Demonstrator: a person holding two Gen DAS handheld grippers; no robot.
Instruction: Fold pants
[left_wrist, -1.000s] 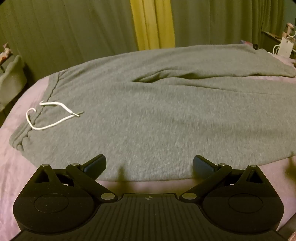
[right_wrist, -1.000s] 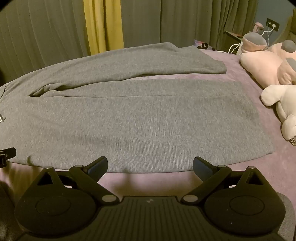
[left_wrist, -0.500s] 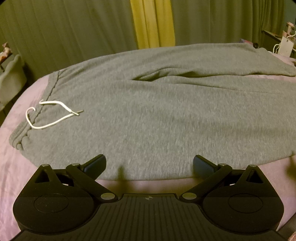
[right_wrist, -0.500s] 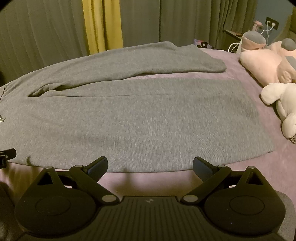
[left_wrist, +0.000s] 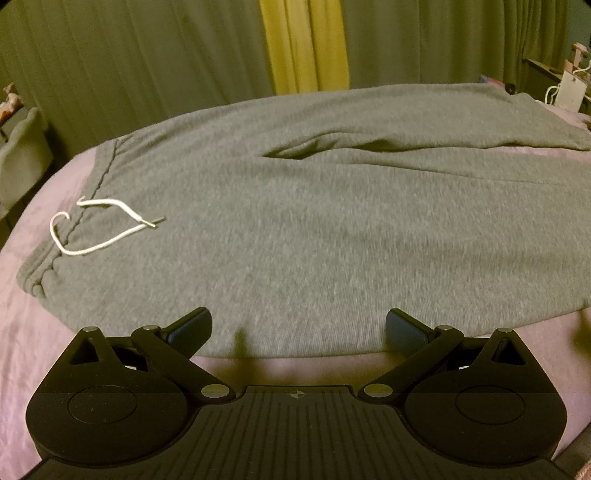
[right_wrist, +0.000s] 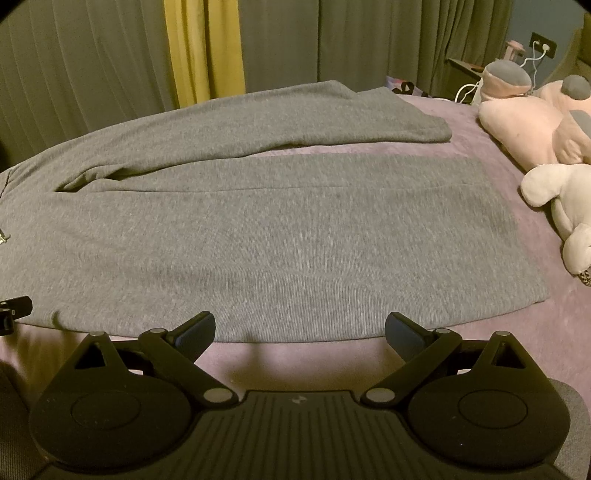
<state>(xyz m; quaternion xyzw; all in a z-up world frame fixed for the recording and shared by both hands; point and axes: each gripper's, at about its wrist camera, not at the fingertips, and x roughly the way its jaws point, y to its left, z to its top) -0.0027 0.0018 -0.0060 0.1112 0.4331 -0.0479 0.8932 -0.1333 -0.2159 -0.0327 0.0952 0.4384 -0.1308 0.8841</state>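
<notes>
A mauve-pink bedspread (left_wrist: 22, 325) carries everything here, backed by dark pleated curtains with one yellow panel (left_wrist: 304, 44). Nearest the front edge of the bed, the left gripper (left_wrist: 297, 326) and the right gripper (right_wrist: 300, 326) both hang with jaws spread wide and nothing between them, each poised just short of the near hem line of the grey fleece sweatpants (right_wrist: 258, 236).

The pants lie flat along the bed — waistband toward the left end with its white drawstring (left_wrist: 99, 229) looped on top, the near leg running to the right toward the pink and cream plush toys (right_wrist: 546, 147), the far leg angled slightly away so a strip of bedspread shows between the cuffs.

The fabric looks thick, soft and limp, fairly light, and grippy rather than slick; it should sag wherever it is not held. I would judge the best hold to be the near long edge, pinching both layers, left near the waistband and right near the cuff, then carrying that edge over onto the far leg.

Compared with a second ago, almost nothing differs — both grippers have crept marginally closer to the near edge, jaws unchanged.
</notes>
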